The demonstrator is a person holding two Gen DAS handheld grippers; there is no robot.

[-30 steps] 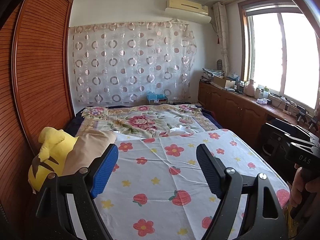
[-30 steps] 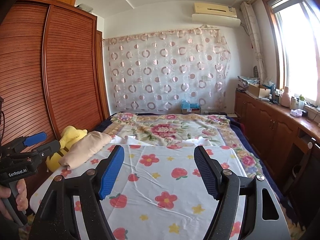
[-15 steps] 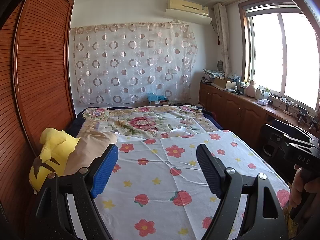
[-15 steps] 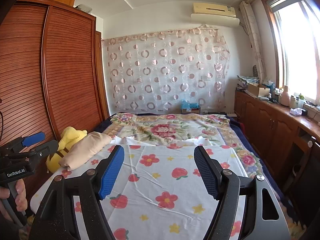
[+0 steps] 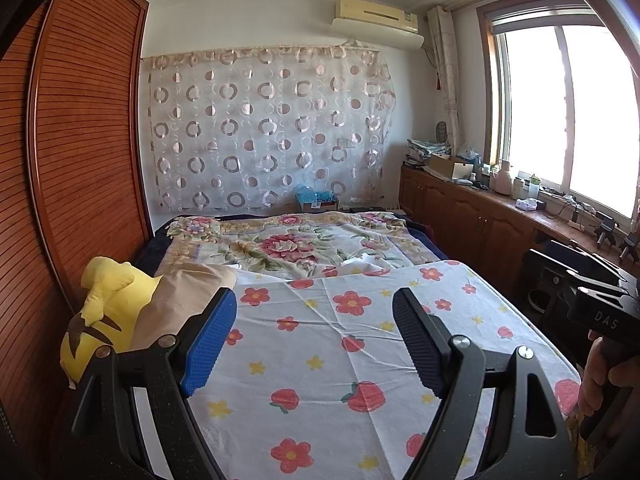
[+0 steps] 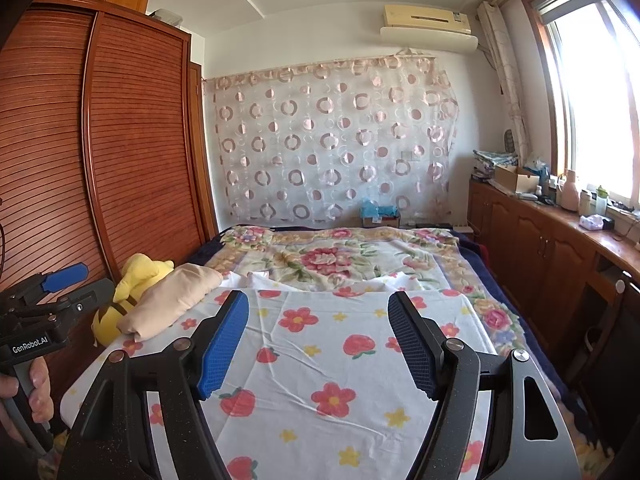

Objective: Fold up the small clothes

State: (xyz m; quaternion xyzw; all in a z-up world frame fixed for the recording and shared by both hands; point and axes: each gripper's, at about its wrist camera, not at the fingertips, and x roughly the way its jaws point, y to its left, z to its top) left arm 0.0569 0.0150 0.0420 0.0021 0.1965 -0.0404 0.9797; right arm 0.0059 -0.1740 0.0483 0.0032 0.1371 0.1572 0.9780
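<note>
Side-by-side wrist views, sharing bed (image 5: 360,344)

Bed (image 6: 472,320) between wardrobe (image 6: 120,160) on left and cabinets (image 6: 540,240) on right.
Sheet (image 6: 320,360) spread over near half of bed, blanket (image 6: 340,256) behind it; cushion (image 6: 172,300) and plush toy (image 6: 136,276) at sheet's left edge, against wardrobe; curtain (image 6: 332,140) on far wall, window (image 6: 592,100) above cabinets.

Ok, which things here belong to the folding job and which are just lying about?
Job: left hand-held gripper, open; right hand-held gripper, open; flowered sheet as work surface; beige cloth, likely a garment; white cloth at the sheet's far edge.

Lying about: yellow plush, floral blanket, wardrobe, curtain, cluttered counter.
</note>
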